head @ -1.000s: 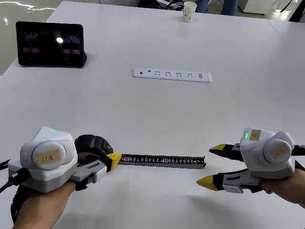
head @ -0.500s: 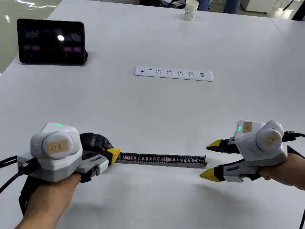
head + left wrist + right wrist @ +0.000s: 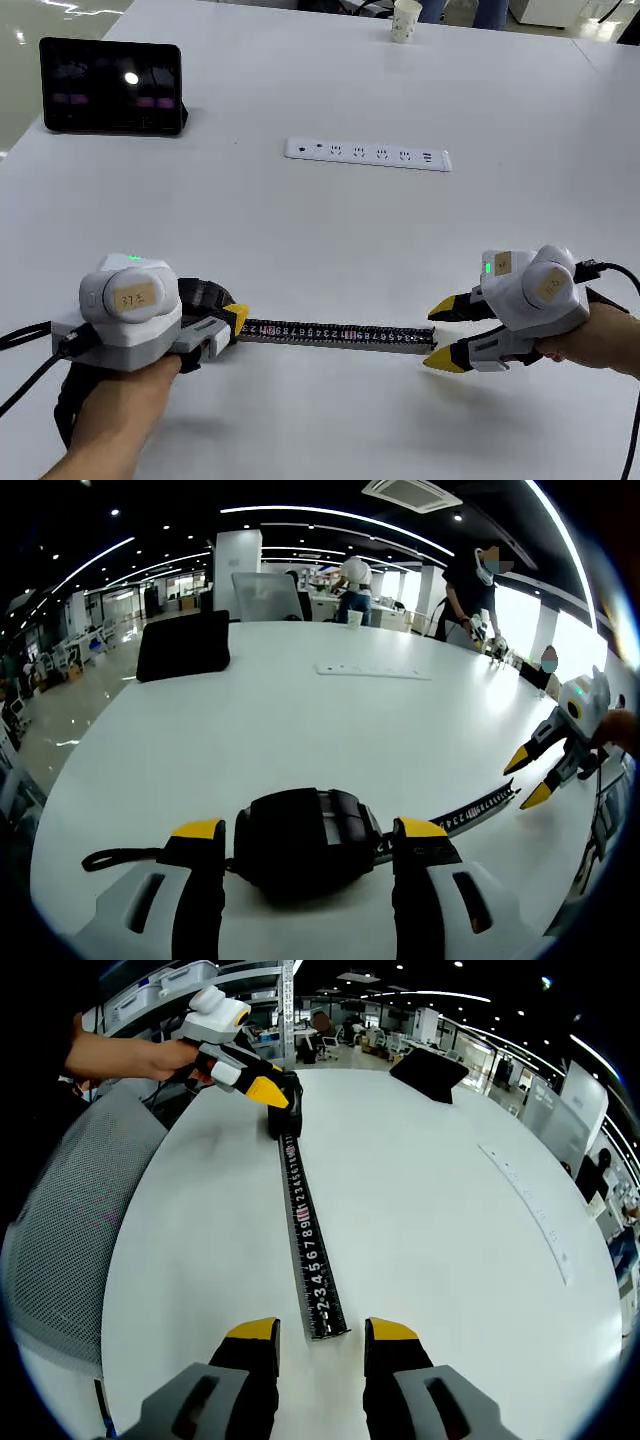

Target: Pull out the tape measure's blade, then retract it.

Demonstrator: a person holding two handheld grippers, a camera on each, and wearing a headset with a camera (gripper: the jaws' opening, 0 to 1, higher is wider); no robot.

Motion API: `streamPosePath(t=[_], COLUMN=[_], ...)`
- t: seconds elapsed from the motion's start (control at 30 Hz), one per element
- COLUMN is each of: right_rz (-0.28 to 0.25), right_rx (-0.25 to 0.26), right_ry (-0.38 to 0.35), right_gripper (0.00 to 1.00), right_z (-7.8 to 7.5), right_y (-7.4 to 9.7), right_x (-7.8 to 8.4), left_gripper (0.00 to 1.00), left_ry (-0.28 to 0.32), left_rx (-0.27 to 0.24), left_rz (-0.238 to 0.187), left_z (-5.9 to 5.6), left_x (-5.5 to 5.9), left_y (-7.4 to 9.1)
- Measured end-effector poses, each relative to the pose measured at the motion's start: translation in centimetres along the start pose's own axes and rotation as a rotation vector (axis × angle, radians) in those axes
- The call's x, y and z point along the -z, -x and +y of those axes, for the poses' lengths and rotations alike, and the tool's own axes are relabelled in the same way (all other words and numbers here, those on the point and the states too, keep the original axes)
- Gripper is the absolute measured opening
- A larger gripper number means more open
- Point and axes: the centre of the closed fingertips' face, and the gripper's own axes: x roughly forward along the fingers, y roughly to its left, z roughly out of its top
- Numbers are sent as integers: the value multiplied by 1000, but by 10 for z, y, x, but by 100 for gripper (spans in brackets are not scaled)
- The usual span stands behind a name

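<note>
A black tape measure case [image 3: 205,300] rests on the white table [image 3: 320,230], and my left gripper [image 3: 225,315] is shut on it. In the left gripper view the case [image 3: 305,835] sits between the two yellow-tipped jaws. The black blade [image 3: 335,334] lies pulled out flat on the table, running right toward my right gripper [image 3: 440,335]. That gripper is open, its yellow tips on either side of the blade's end without touching it. In the right gripper view the blade [image 3: 305,1240] runs from the jaws up to the case [image 3: 288,1100].
A white power strip [image 3: 368,154] lies mid-table, a dark tablet [image 3: 111,73] stands at the far left, and a paper cup [image 3: 405,20] stands at the far edge. A grey mesh chair [image 3: 60,1220] is beside the near edge. People stand beyond the table.
My right gripper has moved slightly left, so its open tips now straddle the blade's end. The blade's length and the left gripper look unchanged; the head camera has shifted.
</note>
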Motion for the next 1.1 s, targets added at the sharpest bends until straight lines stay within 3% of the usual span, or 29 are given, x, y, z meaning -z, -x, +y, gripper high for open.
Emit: streamPosePath(t=[0.17,0.53,1.1], right_rz=[21,51,38], right_rx=[-18,-44,-42], right_ry=[20,59,41], right_gripper=[28,16,12], right_z=[1,2,-9], right_y=[-3,-6,-12], right_x=[2,5,13], left_gripper=[58,58,58], left_ry=[13,25,27], left_rx=[-16,-21,-24], left_rz=[7,15,29], left_z=[2,2,2], left_x=[1,3,4], left_y=[-2,-4,-5])
